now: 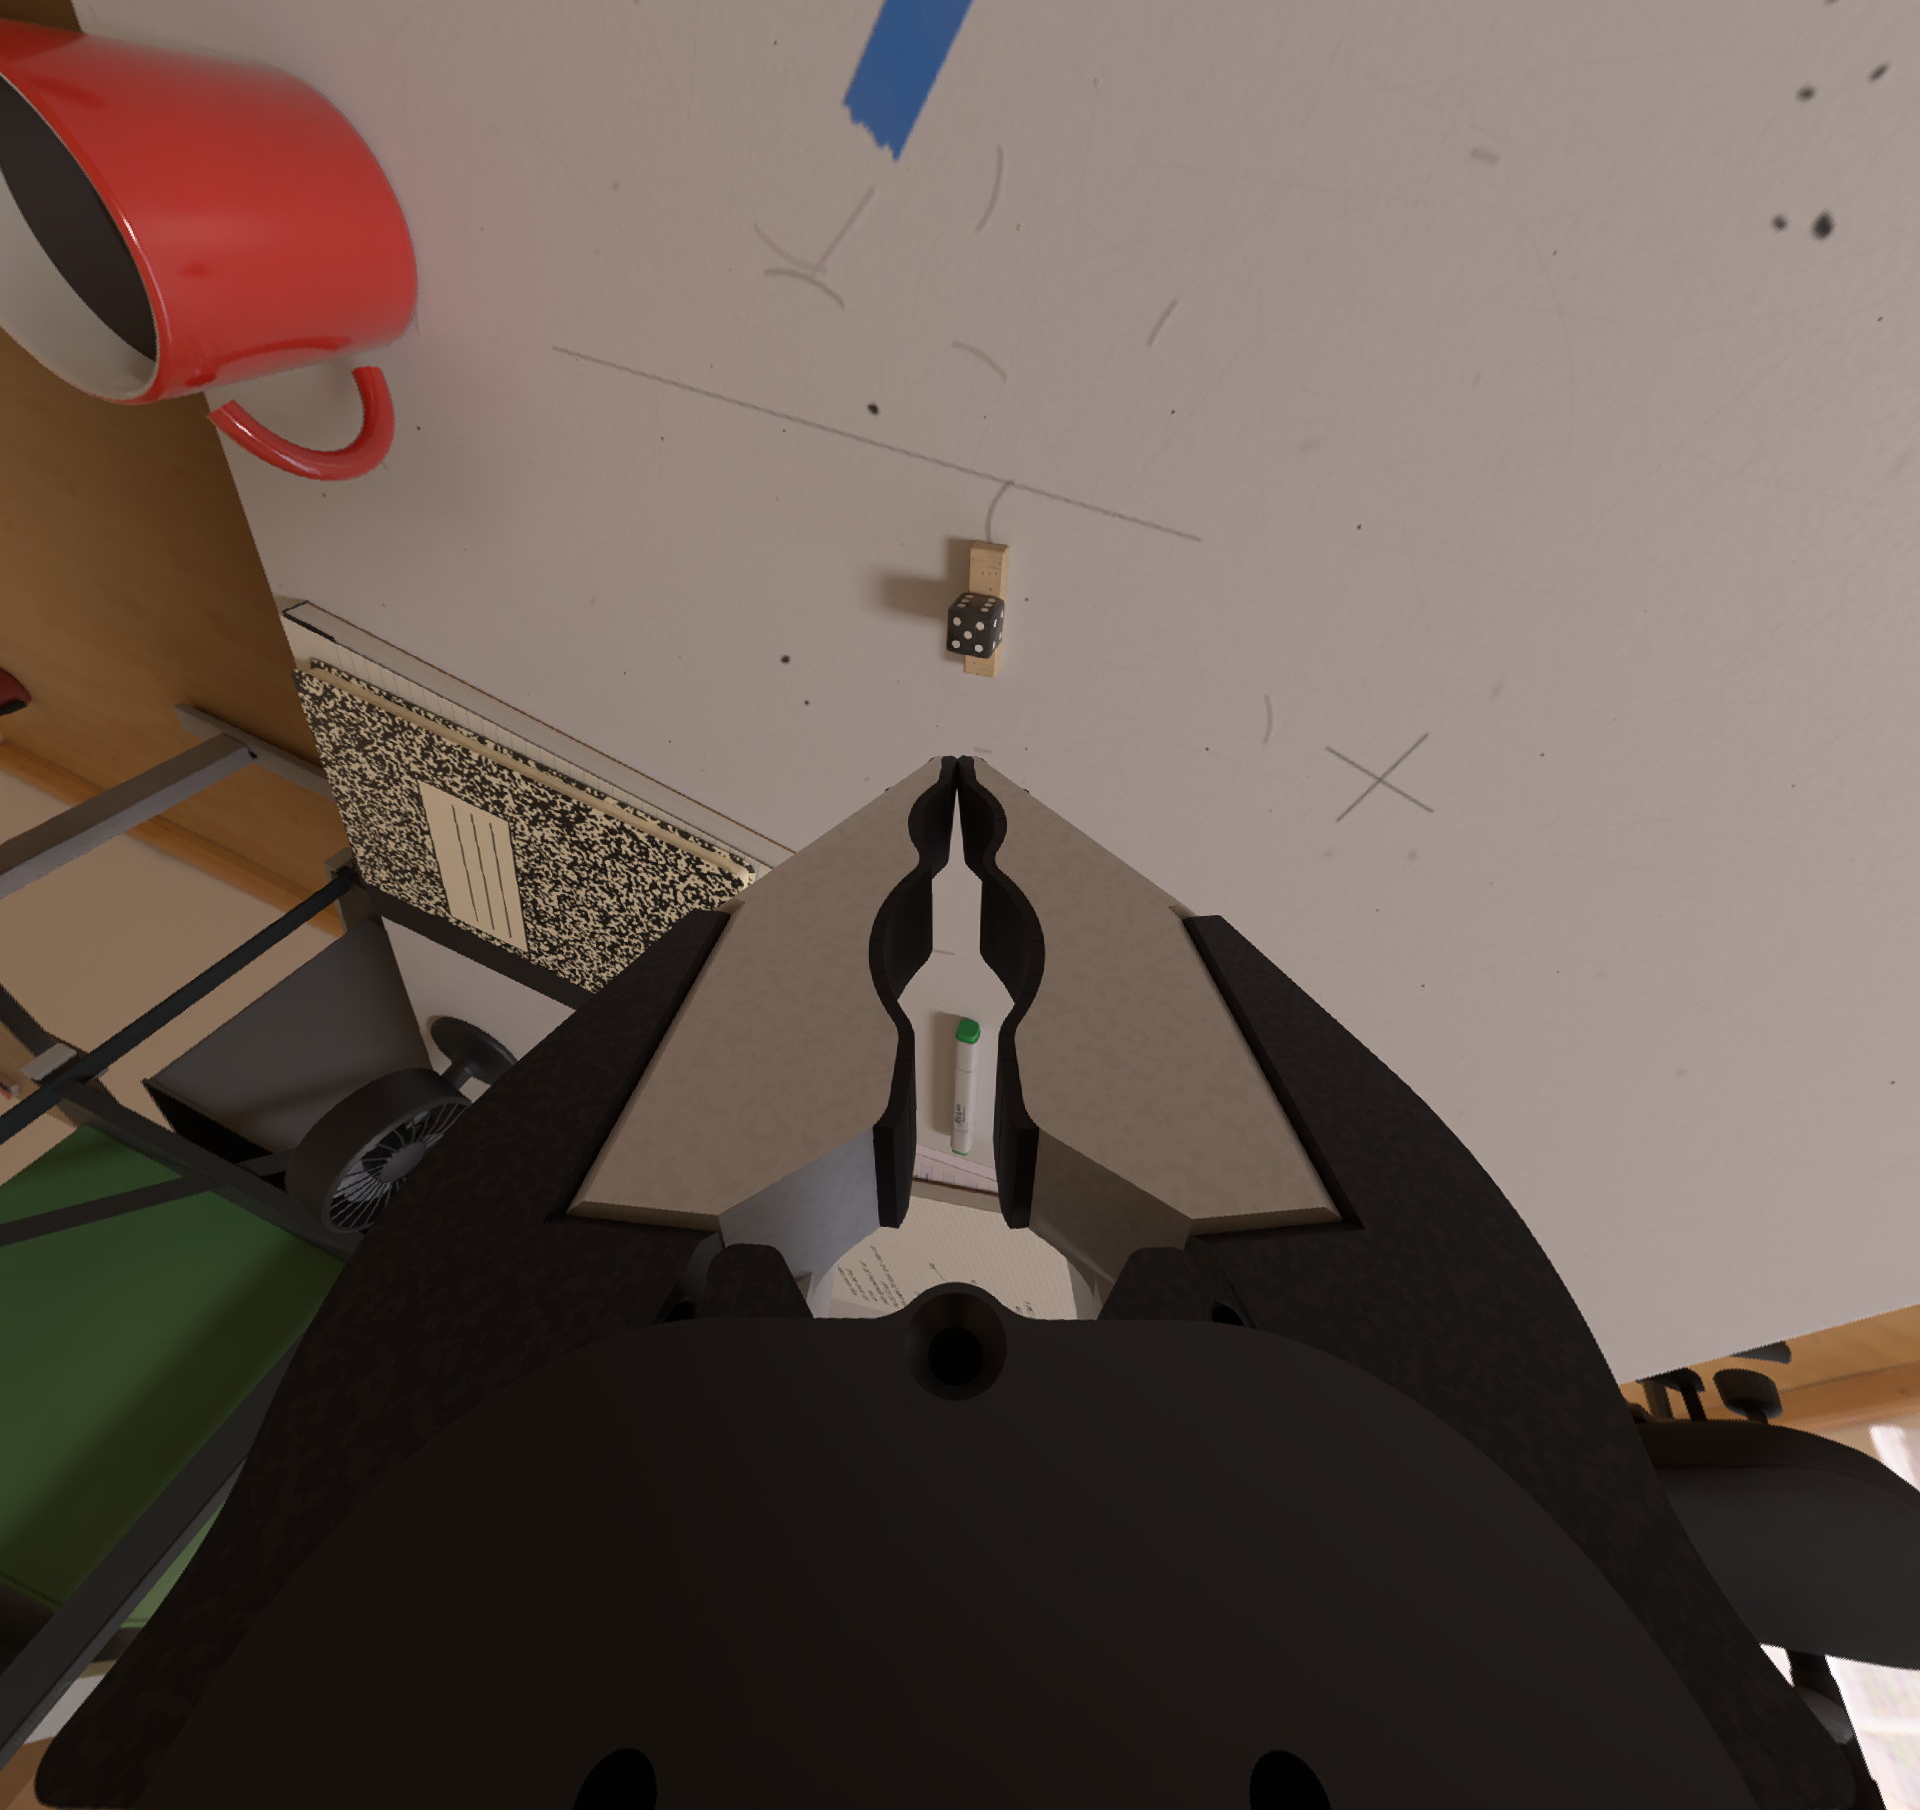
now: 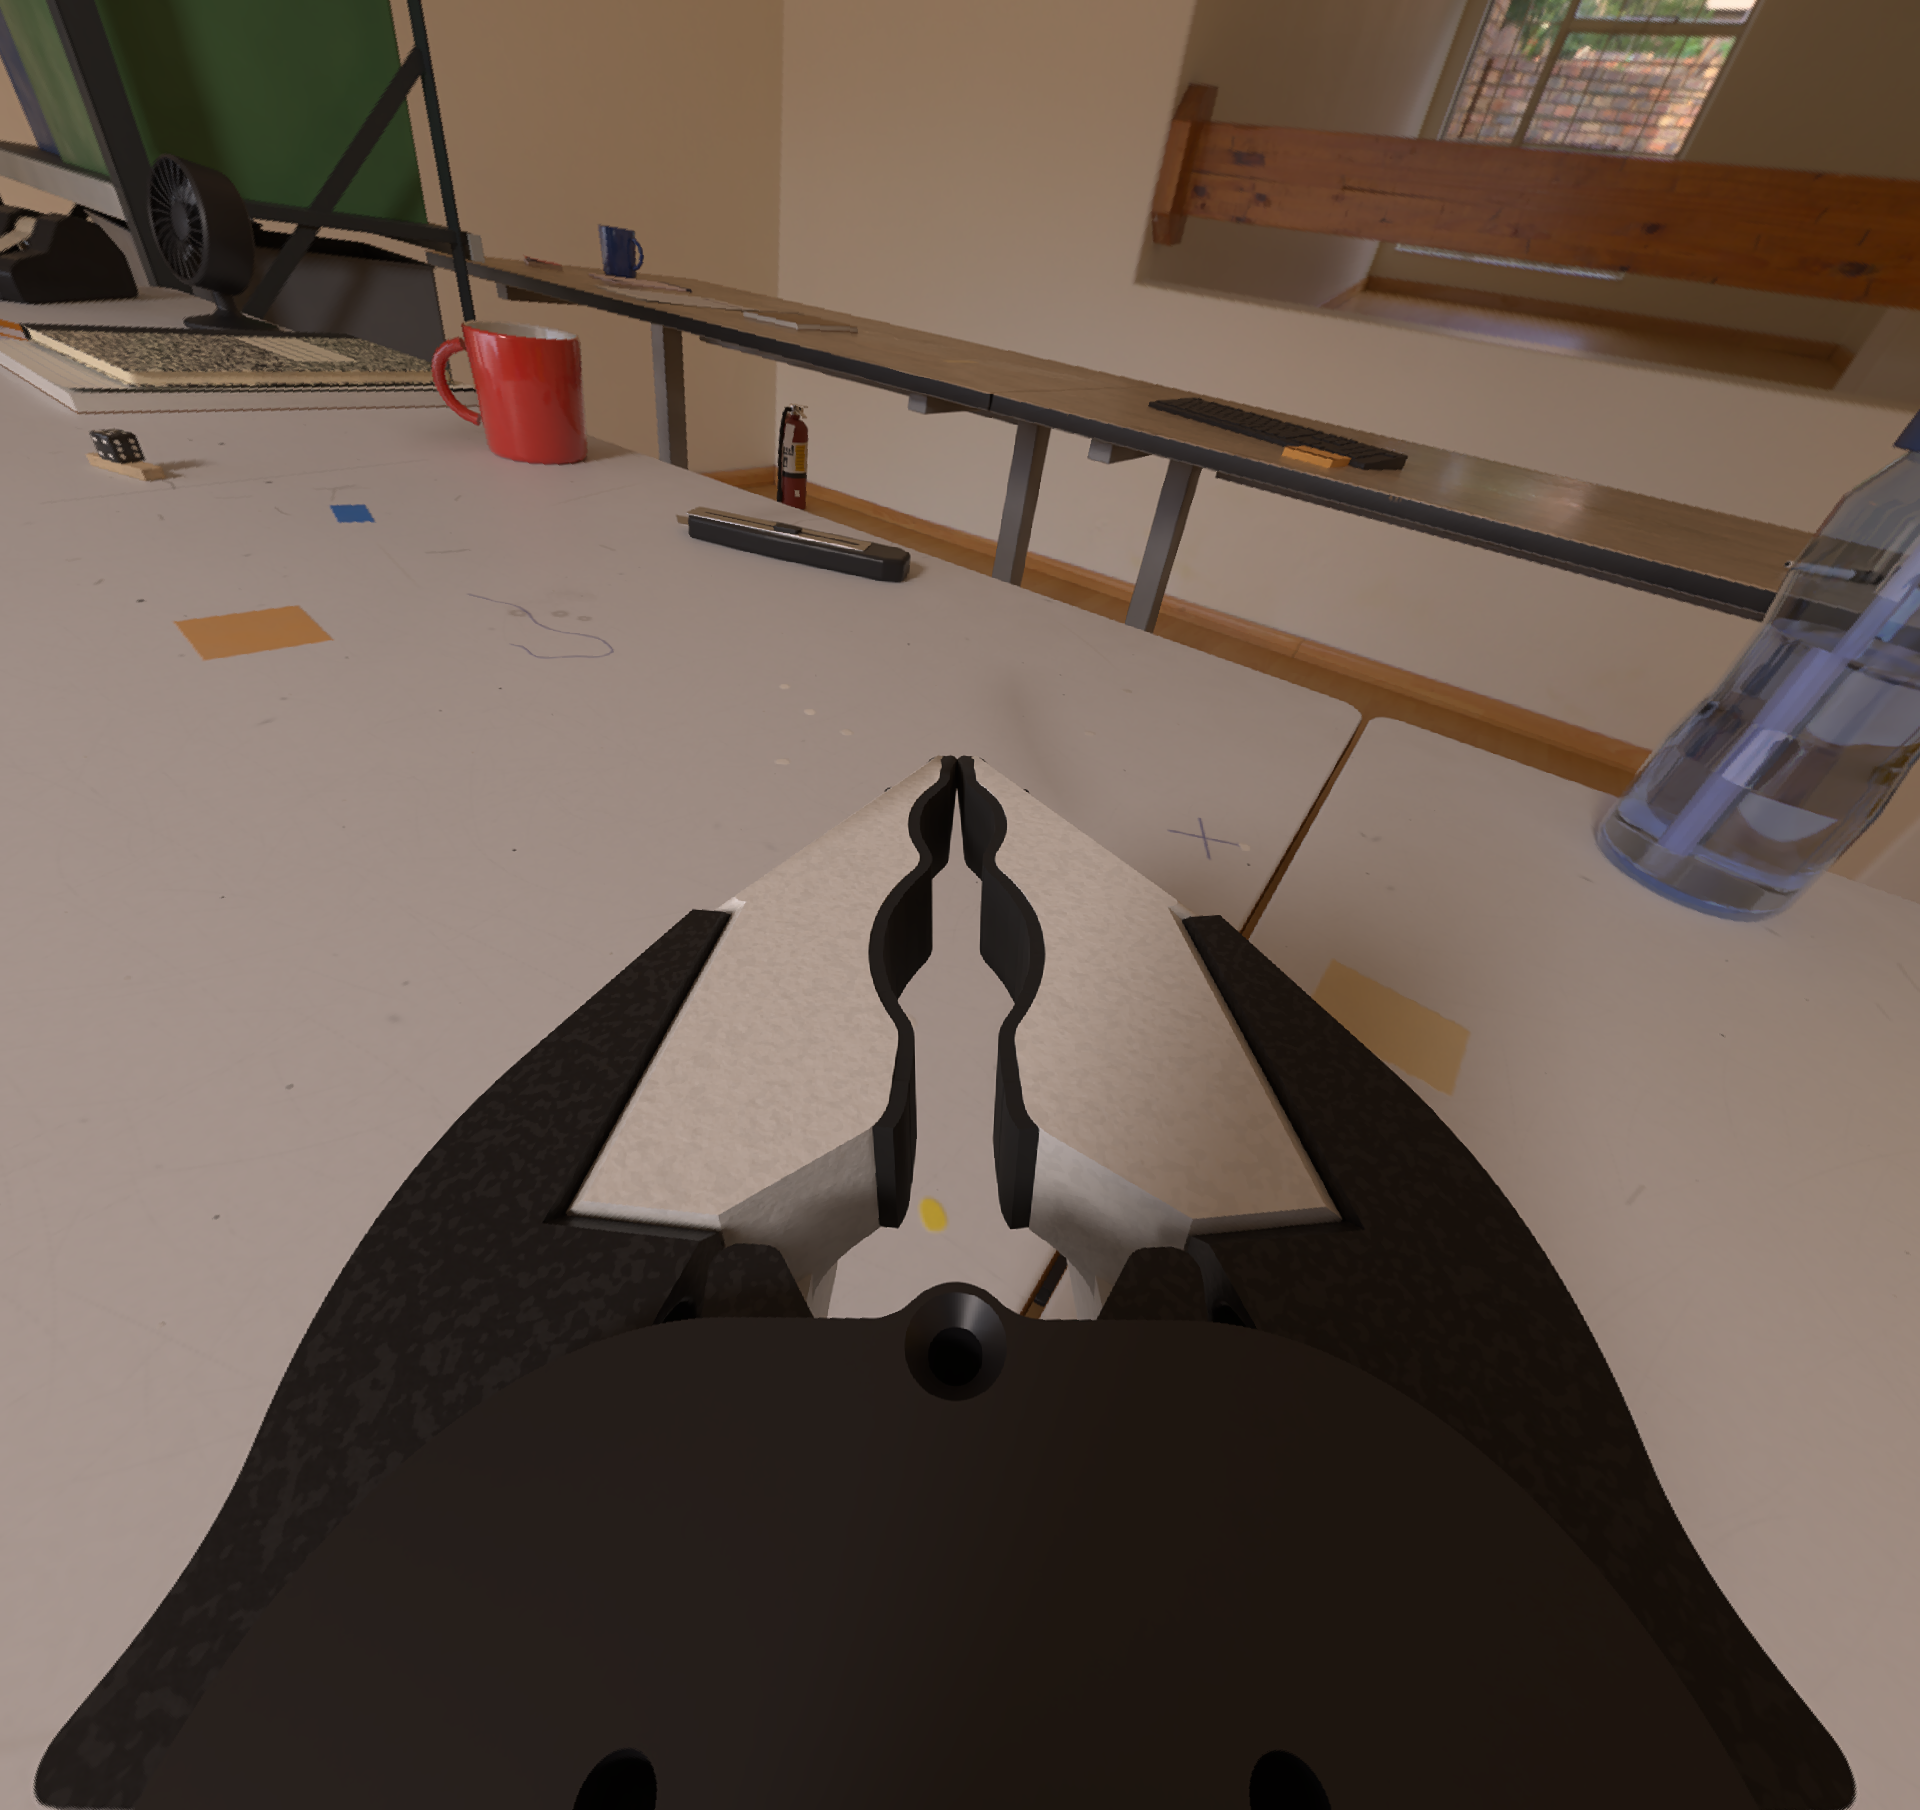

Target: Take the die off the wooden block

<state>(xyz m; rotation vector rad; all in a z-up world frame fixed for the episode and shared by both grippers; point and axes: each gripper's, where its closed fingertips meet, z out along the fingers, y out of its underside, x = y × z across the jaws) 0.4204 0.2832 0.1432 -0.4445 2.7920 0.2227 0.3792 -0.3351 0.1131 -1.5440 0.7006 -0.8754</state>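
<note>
A black die with white pips (image 1: 975, 624) sits on a small flat wooden block (image 1: 985, 565) on the white table, straight ahead of my left gripper (image 1: 956, 763), which is shut and empty, high above the table. In the right wrist view the die (image 2: 116, 445) on the block (image 2: 130, 468) shows far off at the left. My right gripper (image 2: 956, 761) is shut and empty, low over the table and far from the die.
A red mug (image 1: 208, 212) and a speckled notebook (image 1: 499, 825) lie left of the block. A green-capped marker (image 1: 964, 1085) lies below the left gripper. A black bar-shaped object (image 2: 795, 542), blue tape (image 2: 351, 513) and a clear bottle (image 2: 1787, 721) stand on the table.
</note>
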